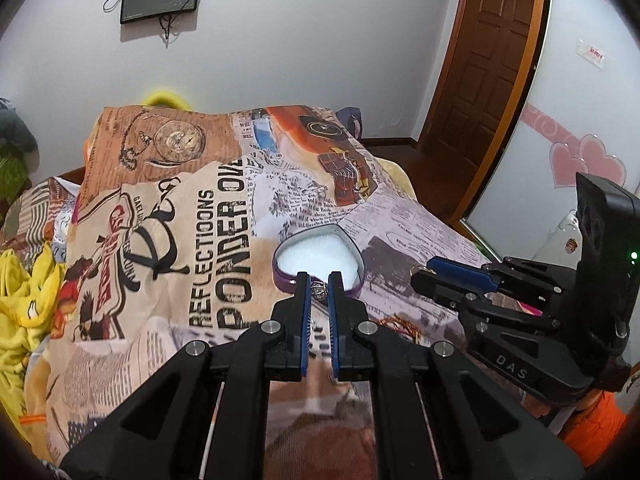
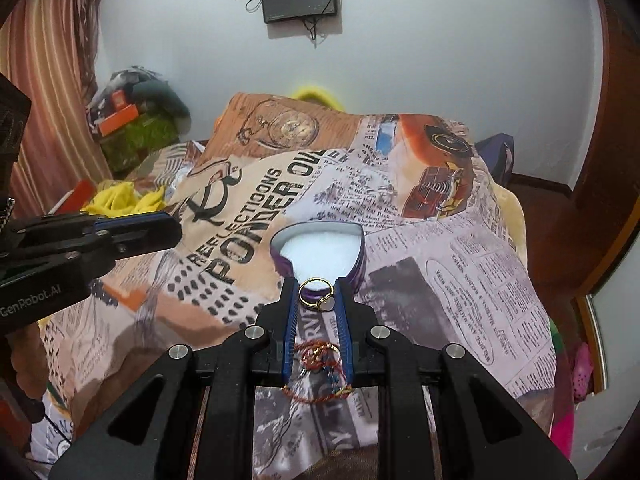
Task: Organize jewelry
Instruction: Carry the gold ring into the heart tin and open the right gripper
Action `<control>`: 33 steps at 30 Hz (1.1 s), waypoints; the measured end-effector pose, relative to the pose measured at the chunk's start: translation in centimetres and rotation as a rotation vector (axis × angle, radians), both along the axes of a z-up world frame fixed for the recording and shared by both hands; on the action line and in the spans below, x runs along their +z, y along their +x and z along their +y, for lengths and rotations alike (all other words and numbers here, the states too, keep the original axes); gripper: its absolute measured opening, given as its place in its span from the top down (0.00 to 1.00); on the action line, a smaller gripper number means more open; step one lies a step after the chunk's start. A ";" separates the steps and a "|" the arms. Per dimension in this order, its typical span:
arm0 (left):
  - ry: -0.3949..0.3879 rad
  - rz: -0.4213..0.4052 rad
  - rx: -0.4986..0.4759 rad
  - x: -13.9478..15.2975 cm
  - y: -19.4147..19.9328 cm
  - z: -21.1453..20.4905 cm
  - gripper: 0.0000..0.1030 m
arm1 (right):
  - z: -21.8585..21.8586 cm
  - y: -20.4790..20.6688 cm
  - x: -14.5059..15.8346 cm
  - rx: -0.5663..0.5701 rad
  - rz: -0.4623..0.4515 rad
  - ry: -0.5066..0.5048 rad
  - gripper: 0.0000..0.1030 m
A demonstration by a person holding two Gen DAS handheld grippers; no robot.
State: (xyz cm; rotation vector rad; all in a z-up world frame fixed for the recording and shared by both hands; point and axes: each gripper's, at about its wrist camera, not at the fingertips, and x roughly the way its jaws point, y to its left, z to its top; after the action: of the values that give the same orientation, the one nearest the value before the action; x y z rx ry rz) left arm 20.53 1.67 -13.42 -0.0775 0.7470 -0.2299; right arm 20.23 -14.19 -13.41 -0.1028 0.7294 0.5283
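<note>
tongs: left point(image 1: 319, 285) pinches silver ring point(image 1: 319, 290); right point(image 2: 317, 293) pinches gold ring point(image 2: 316, 293).

Shiny gold metal ring point(image 2: 316, 293); printed cloth blanket point(image 2: 440, 272), seemingly soft.

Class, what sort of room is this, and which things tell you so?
Probably a bedroom: a printed blanket draped over what looks like a bed, a wooden door, and a heap of clothes by the curtain.
</note>
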 end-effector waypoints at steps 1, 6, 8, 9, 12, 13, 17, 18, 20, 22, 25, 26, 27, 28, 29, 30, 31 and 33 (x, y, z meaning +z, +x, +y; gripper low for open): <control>0.009 -0.001 0.000 0.0 0.3 -0.1 0.93 | 0.0 0.3 -0.1 -0.001 0.000 0.002 0.84; 0.025 0.003 -0.012 -0.1 2.1 -0.4 0.93 | -0.2 1.5 -0.3 -0.006 0.000 0.010 0.84; 0.023 0.007 -0.017 -0.2 3.0 -0.5 0.93 | -0.1 2.1 -0.5 -0.007 0.004 0.013 0.84; 0.023 0.009 -0.019 -0.2 3.4 -0.5 0.93 | 0.0 2.6 -0.6 -0.006 0.006 0.014 0.84; 0.024 0.016 -0.026 -0.4 4.6 -0.7 0.93 | 0.2 3.4 -0.7 -0.001 0.006 0.011 0.84; 0.023 0.020 -0.030 -0.5 5.1 -0.7 0.93 | 0.3 3.7 -0.8 0.003 0.007 0.010 0.84; 0.014 0.039 -0.038 -1.1 6.7 -0.9 0.93 | 0.8 4.9 -1.2 0.014 0.009 -0.004 0.84; 0.015 0.043 -0.039 -1.3 6.9 -1.0 0.93 | 0.9 5.1 -1.3 0.017 0.011 -0.006 0.84; 0.017 0.054 -0.045 -1.7 7.7 -1.2 0.93 | 1.0 5.6 -1.6 0.024 0.023 -0.004 0.84; 0.016 0.074 -0.049 -2.3 8.6 -1.3 0.93 | 1.2 6.1 -2.0 0.031 0.039 -0.008 0.84; 0.009 0.103 -0.054 -3.1 9.6 -1.3 0.93 | 1.4 6.6 -2.7 0.039 0.054 -0.025 0.84; 0.007 0.115 -0.053 -3.4 10.0 -1.3 0.93 | 1.5 6.8 -2.9 0.043 0.061 -0.027 0.84; 0.003 0.126 -0.054 -3.8 10.3 -1.2 0.93 | 1.6 6.9 -3.0 0.045 0.065 -0.028 0.84; -0.003 0.137 -0.056 -4.1 10.6 -1.2 0.93 | 1.6 7.1 -3.2 0.047 0.074 -0.031 0.84; -0.012 0.149 -0.058 -4.5 10.8 -1.1 0.93 | 1.6 7.3 -3.4 0.049 0.083 -0.033 0.84; -0.018 0.160 -0.059 -4.8 11.1 -1.1 0.93 | 1.7 7.4 -3.6 0.049 0.089 -0.035 0.84; -0.022 0.173 -0.058 -5.1 11.4 -1.1 0.93 | 1.7 7.4 -3.7 0.050 0.093 -0.038 0.84; -0.023 0.189 -0.059 -5.6 11.6 -1.0 0.93 | 1.8 7.6 -4.0 0.051 0.102 -0.040 0.84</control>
State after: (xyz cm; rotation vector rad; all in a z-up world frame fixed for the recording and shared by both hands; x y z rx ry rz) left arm 32.14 0.64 -19.05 -0.1002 0.9360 -0.2901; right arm 27.82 -12.38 -17.41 -0.1329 0.8389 0.5704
